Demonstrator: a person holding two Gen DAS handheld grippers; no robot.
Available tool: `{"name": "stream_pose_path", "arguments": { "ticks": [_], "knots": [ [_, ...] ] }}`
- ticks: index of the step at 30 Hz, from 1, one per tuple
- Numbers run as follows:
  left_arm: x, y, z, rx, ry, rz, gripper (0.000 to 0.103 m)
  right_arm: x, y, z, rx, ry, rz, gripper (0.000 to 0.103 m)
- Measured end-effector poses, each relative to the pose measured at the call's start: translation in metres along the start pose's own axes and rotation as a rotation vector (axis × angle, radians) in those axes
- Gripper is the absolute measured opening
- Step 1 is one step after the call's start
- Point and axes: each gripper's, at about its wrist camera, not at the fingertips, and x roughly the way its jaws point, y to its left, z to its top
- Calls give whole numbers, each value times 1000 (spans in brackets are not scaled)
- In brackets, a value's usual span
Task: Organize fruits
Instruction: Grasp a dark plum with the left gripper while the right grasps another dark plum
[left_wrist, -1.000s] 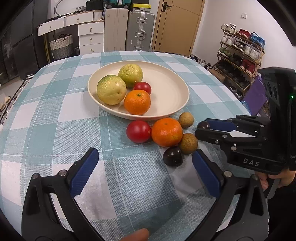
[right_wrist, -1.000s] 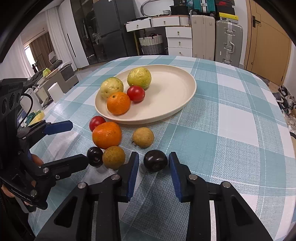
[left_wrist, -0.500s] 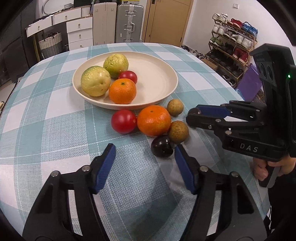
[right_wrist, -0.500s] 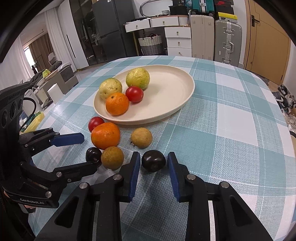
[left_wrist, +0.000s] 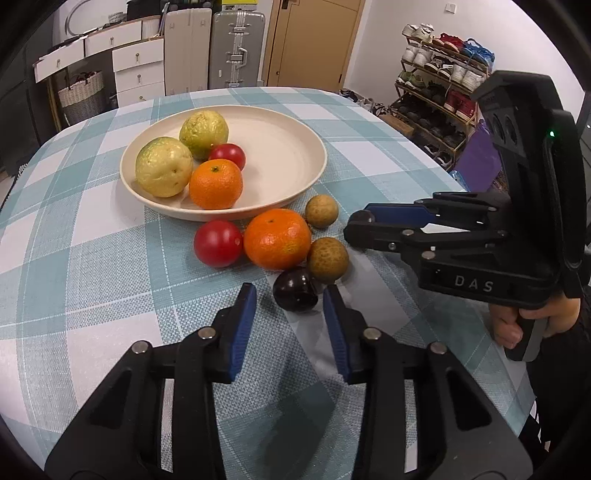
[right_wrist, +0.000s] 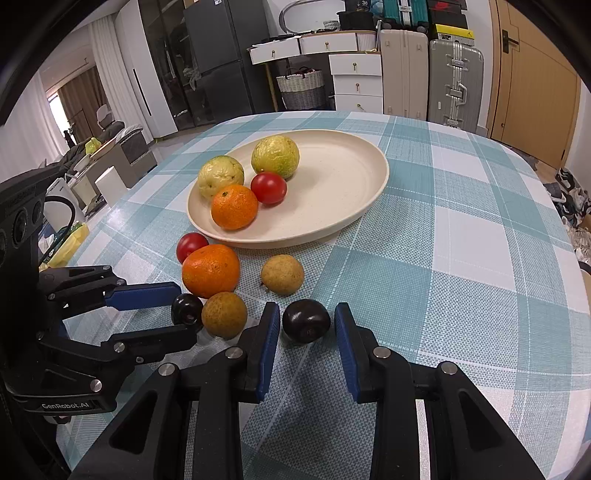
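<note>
A cream plate (left_wrist: 317, 173) (right_wrist: 380, 184) holds two guavas, a tomato and an orange. In front of it on the cloth lie a tomato (left_wrist: 218, 243), an orange (left_wrist: 277, 238) and two brown longans (left_wrist: 328, 260). My left gripper (left_wrist: 290, 295) (right_wrist: 184, 312) straddles a dark plum (left_wrist: 295, 290) and its jaws are closing. A gap still shows at the left pad. My right gripper (right_wrist: 304, 317) (left_wrist: 360, 223) is shut on a second dark plum (right_wrist: 306, 321), which rests on the table.
The round table with a teal checked cloth (right_wrist: 461, 240) drops away at the right and near edges. A hand (left_wrist: 532, 321) holds the right gripper's handle. Drawers, suitcases and a shoe rack (left_wrist: 443, 85) stand beyond the table.
The left gripper's jaws have narrowed from wide apart to close around the dark plum, and it has edged nearer the fruit. The right gripper has kept still on its plum.
</note>
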Motion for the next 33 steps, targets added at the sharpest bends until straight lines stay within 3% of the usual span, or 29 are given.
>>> {"name": "stream_pose_path", "arguments": {
  "ticks": [6,33],
  "knots": [
    [2,1,1,-6,7,-24,23,-1,0,0,3,0,1,32],
    [-12,7,-1,-27,-45,-26,23,-10,0,-1,-13,-23,-11,26]
  ]
}}
